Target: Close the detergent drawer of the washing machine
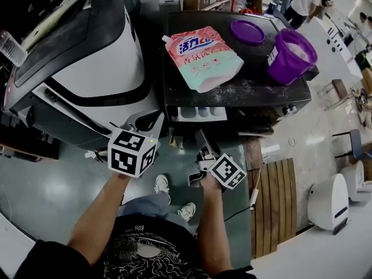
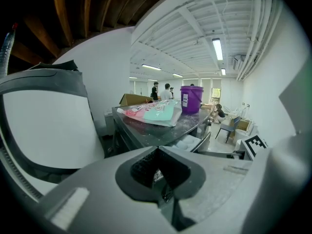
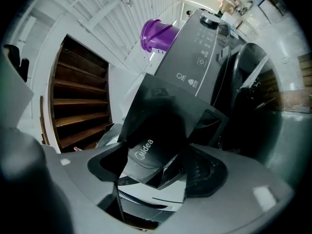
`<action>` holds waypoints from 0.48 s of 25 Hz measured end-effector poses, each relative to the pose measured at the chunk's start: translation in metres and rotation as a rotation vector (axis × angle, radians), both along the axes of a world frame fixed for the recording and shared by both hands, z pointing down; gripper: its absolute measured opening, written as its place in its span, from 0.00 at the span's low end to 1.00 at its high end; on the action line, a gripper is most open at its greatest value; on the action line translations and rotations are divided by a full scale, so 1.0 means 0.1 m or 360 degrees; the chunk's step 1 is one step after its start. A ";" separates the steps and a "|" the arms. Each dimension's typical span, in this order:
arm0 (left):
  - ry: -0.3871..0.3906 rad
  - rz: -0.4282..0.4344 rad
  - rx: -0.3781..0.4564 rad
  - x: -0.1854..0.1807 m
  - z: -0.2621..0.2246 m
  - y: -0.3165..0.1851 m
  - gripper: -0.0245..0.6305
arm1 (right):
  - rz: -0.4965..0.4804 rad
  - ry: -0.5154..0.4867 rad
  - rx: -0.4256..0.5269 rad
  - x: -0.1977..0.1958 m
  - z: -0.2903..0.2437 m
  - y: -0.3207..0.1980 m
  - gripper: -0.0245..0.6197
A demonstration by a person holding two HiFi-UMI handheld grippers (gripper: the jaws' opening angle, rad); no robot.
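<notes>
My right gripper point(image 3: 156, 156) clamps its jaws on the open black detergent drawer point(image 3: 157, 112) of the dark washing machine point(image 1: 232, 93), my left gripper point(image 2: 159, 175) is closed and empty, and next I likely push straight in.

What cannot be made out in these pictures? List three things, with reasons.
Right gripper view: drawer compartments, behind its front panel held in the right tongs.
Head view: bucket label, too small to read.
Head view: washer door, hidden below its top.

On top of the washing machine point(image 1: 256, 89) the detergent pouch point(image 1: 200, 57) lies left of the bucket point(image 1: 290, 54), with the lid point(image 1: 247, 32) behind. The detergent drawer point(image 1: 200, 113) juts out in front.
</notes>
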State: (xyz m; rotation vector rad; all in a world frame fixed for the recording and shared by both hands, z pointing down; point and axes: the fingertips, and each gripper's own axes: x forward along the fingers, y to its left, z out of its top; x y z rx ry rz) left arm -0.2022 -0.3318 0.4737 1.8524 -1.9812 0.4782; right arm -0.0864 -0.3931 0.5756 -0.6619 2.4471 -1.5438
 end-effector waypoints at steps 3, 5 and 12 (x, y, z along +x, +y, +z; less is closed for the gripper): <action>-0.0005 0.0007 -0.0005 -0.07 0.00 -0.05 0.04 | 0.0012 -0.0004 -0.0005 -0.05 0.00 -0.05 0.60; -0.0008 0.0014 -0.0006 -0.11 0.00 -0.08 0.04 | 0.0015 -0.0007 -0.0005 -0.10 0.00 -0.09 0.60; -0.0029 0.0053 -0.0014 -0.25 0.00 -0.22 0.04 | 0.0043 -0.0021 -0.0003 -0.24 -0.01 -0.23 0.59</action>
